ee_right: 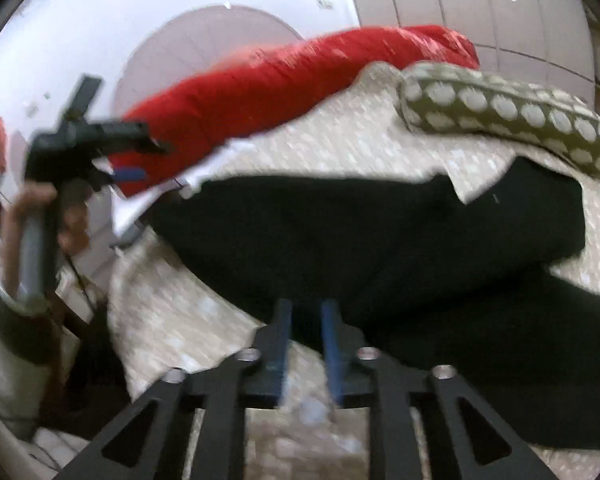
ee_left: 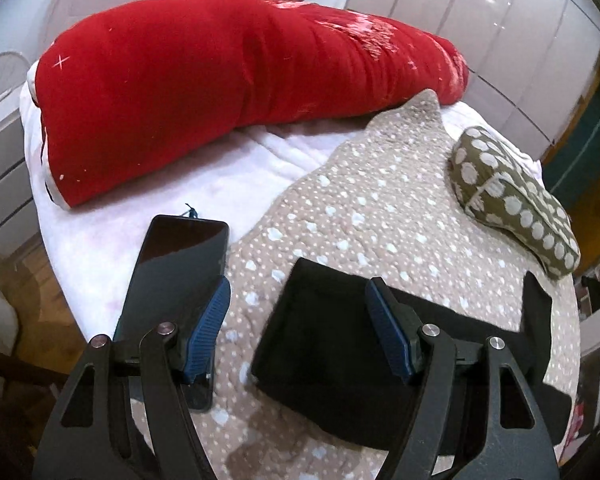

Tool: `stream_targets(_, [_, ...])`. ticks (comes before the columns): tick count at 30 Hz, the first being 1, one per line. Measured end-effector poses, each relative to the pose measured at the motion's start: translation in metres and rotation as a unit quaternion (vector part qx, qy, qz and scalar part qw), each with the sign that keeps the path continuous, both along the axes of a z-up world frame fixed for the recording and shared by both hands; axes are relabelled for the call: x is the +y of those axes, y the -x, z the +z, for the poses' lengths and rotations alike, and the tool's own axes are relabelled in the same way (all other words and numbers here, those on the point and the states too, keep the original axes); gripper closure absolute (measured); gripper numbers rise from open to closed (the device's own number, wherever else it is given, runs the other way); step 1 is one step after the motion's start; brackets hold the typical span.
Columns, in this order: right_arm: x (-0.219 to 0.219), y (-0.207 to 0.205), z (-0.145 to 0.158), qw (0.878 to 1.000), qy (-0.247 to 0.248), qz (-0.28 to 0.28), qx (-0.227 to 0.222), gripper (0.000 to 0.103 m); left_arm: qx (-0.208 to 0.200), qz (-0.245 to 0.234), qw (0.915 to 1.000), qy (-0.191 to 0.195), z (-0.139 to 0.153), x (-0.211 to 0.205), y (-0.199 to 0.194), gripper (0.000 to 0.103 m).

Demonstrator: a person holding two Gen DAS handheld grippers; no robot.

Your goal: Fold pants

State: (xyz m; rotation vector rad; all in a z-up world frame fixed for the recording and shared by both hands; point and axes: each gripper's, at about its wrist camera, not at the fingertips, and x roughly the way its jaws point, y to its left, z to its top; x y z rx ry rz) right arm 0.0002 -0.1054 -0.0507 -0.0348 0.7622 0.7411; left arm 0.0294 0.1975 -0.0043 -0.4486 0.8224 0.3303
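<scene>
The left gripper hangs released, jaws wide apart, above the beige dotted blanket. The black pants lie folded on that blanket, at 5 o'clock in the left wrist view. A phone sits at 8 o'clock. The right gripper (view blurred) has its jaws narrowly parted at the pants' near edge; grasp cannot be told. A red pillow lies at 12 o'clock.

no readable text, label, brand or number is found in either view. only a small white cross-shaped mark is seen on the red pillow, and it is not lettering. the right wrist view is too blurred for any writing to be made out.
</scene>
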Motion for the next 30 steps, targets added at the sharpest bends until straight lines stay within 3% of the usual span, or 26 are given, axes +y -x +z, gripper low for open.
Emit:
stream_targets(1, [0.002,0.001,0.008,1.000,-0.003,0.002,-0.009,0.070,-0.002,-0.007,1.0000,0.000,0.001,-0.004,0.001,0.033])
stream_targets(4, [0.002,-0.004,0.030,0.999,-0.002,-0.023,-0.043,0.070,-0.004,-0.030,0.9995,-0.010,0.000,-0.021,0.002,0.033])
stream_targets(7, [-0.007,-0.033,0.040,0.995,0.002,-0.096,-0.040,0.067,0.005,-0.047,0.9984,-0.029,-0.009,-0.041,0.000,0.033])
stream_targets(8, [-0.005,-0.048,0.038,0.993,0.013,-0.112,-0.034,0.059,0.011,-0.054,0.9980,-0.032,-0.014,-0.046,-0.002,0.033])
stream_targets(9, [-0.005,-0.056,0.035,0.992,0.027,-0.123,-0.028,0.058,0.017,-0.058,0.9977,-0.031,-0.019,-0.049,-0.003,0.033])
stream_targets(12, [0.004,-0.097,0.013,0.984,0.087,-0.154,0.002,0.064,0.033,-0.073,0.9962,-0.033,-0.036,-0.063,-0.009,0.033])
stream_targets(13, [0.005,-0.108,0.005,0.985,0.080,-0.153,0.014,0.074,0.041,-0.077,0.9951,-0.046,-0.041,-0.069,-0.012,0.033])
stream_targets(17, [-0.005,-0.118,0.000,0.985,0.056,-0.158,0.043,0.075,0.060,-0.081,0.9914,-0.083,-0.053,-0.081,-0.020,0.033])
stream_targets(18, [-0.010,-0.114,0.005,0.985,0.046,-0.161,0.041,0.074,0.059,-0.081,0.9914,-0.084,-0.053,-0.081,-0.020,0.033])
stream_targets(20, [-0.029,-0.115,0.020,0.980,0.036,-0.196,0.027,0.054,0.058,-0.076,0.9922,-0.080,-0.053,-0.079,-0.021,0.033])
stream_targets(23, [-0.047,-0.139,0.031,0.963,0.067,-0.262,0.007,0.053,0.045,-0.071,0.9944,-0.064,-0.050,-0.078,-0.020,0.032])
stream_targets(28, [-0.036,-0.202,-0.004,0.946,0.130,-0.284,0.088,0.053,0.036,-0.077,0.9951,-0.051,-0.043,-0.084,-0.020,0.032])
stream_targets(30, [-0.034,-0.210,-0.018,0.946,0.143,-0.280,0.085,0.055,0.039,-0.082,0.9939,-0.062,-0.042,-0.088,-0.021,0.032])
